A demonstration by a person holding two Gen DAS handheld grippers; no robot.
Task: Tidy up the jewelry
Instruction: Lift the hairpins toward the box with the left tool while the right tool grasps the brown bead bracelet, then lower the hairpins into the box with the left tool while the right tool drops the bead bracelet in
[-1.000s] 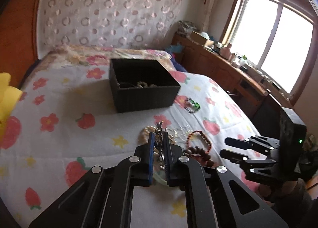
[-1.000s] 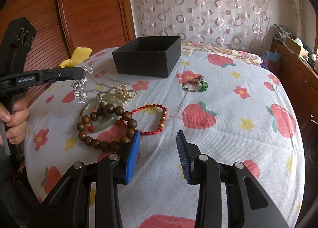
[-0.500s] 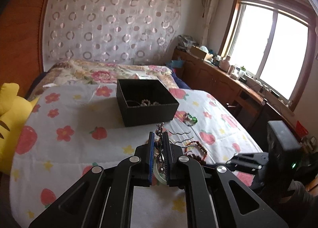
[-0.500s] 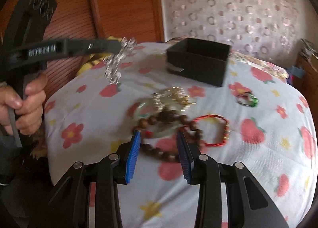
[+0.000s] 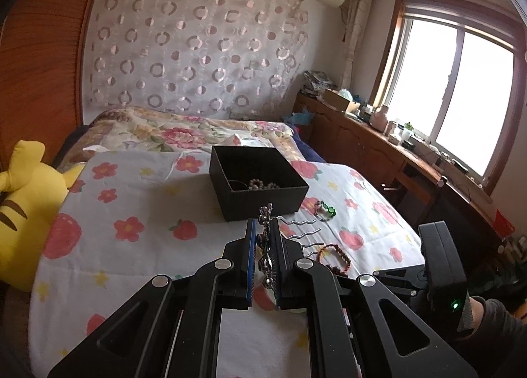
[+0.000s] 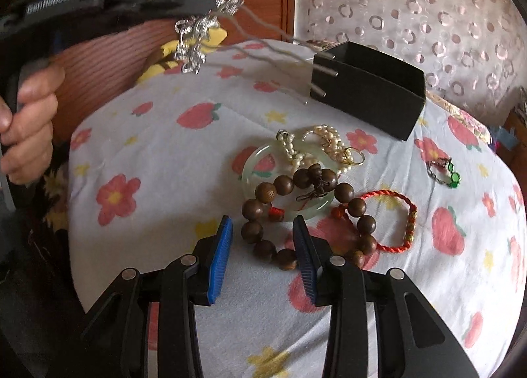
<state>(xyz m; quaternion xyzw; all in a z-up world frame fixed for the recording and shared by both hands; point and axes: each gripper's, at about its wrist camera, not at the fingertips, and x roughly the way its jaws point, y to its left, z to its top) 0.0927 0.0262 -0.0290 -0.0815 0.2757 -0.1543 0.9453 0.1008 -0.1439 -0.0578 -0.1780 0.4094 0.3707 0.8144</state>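
Metal glints between the pads of the left hand-held gripper (image 5: pixel 263 246), low centre of its own view: it is clamped on a silver hair comb (image 6: pixel 201 35), ornament pinched so the wavy prongs hang free and point toward the black box (image 5: pixel 257 185) above it in the frame, probably for a clean drop inside. The box already holds some beads. The right hand-held gripper (image 6: pixel 263 253), fingers apart, hovers at bottom centre over the wooden bead bracelet (image 6: pixel 296 213), likely its next pick. Around that lie a jade bangle (image 6: pixel 253 170), pearl strand (image 6: pixel 316 147), red cord bracelet (image 6: pixel 395 220) and, at far right, a green charm (image 6: pixel 444 172), all on the bed (image 6: pixel 164 160).
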